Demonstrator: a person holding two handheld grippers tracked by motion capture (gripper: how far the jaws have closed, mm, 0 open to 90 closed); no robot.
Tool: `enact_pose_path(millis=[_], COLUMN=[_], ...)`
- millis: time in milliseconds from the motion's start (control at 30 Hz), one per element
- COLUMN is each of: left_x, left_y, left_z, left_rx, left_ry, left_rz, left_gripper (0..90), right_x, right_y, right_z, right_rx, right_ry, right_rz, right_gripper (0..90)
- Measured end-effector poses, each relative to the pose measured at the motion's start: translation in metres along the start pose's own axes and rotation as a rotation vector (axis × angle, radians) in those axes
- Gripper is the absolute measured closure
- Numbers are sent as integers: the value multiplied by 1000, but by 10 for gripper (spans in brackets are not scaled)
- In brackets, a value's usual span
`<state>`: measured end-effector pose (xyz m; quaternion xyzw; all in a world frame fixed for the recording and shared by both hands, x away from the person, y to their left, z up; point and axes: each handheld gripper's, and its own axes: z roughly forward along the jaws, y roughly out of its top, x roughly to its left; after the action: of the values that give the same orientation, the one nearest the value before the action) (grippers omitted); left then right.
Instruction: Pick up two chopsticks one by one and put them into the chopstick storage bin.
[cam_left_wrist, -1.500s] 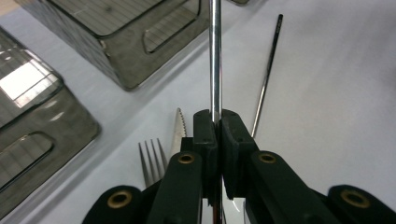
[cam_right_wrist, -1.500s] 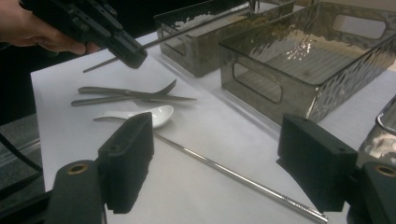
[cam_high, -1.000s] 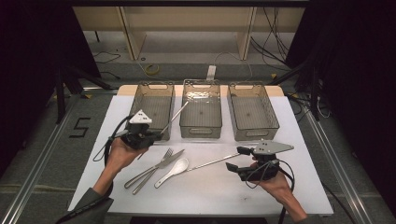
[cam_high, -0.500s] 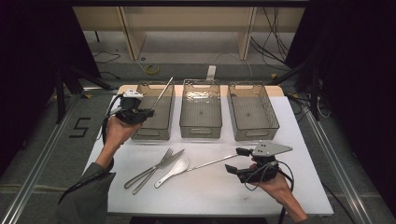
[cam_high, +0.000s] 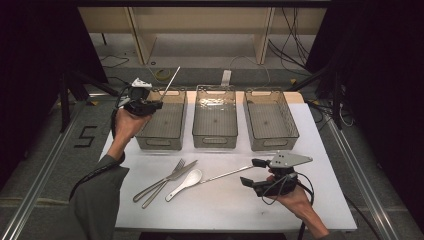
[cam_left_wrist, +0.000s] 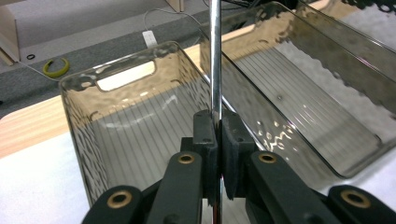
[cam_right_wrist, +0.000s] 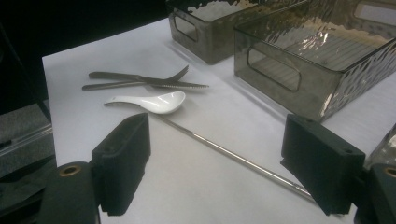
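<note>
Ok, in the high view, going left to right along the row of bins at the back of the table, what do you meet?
Left gripper holding a metal rod → left bin → middle bin → right bin.

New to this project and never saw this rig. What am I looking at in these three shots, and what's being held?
No robot here: a person holds a hand-held gripper in each hand. The high view looks down on the table from above the person. The other two pictures come from cameras riding on each gripper, looking along its black fingers.

On the table: three smoky plastic bins in a row, left bin, middle bin, right bin. In front of them lie a fork, a knife, a white spoon and a thin metal rod.

The left gripper is shut on a second rod, held over the left bin. The right gripper is open, its fingers either side of the rod lying on the table.
</note>
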<state>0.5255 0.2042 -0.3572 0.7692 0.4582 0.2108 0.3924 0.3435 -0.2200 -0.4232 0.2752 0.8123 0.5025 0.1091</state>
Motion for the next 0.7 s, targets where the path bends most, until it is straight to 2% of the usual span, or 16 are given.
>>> enact_pose_path(millis=[100,267,700], left_x=[4,11,22], left_y=[1,-3,-22], left_z=[5,16,37], left_rx=[-11,10,38], left_ry=[7,22,44], left_rz=[-15,-29,-65], left_gripper=[850,850,849], right_x=[0,0,1], right_y=[0,0,0], right_z=[0,1,2], right_rx=[1,4,5], right_ry=[0,2,19], right_rz=[-3,-4,-5], right_gripper=[246,245,244])
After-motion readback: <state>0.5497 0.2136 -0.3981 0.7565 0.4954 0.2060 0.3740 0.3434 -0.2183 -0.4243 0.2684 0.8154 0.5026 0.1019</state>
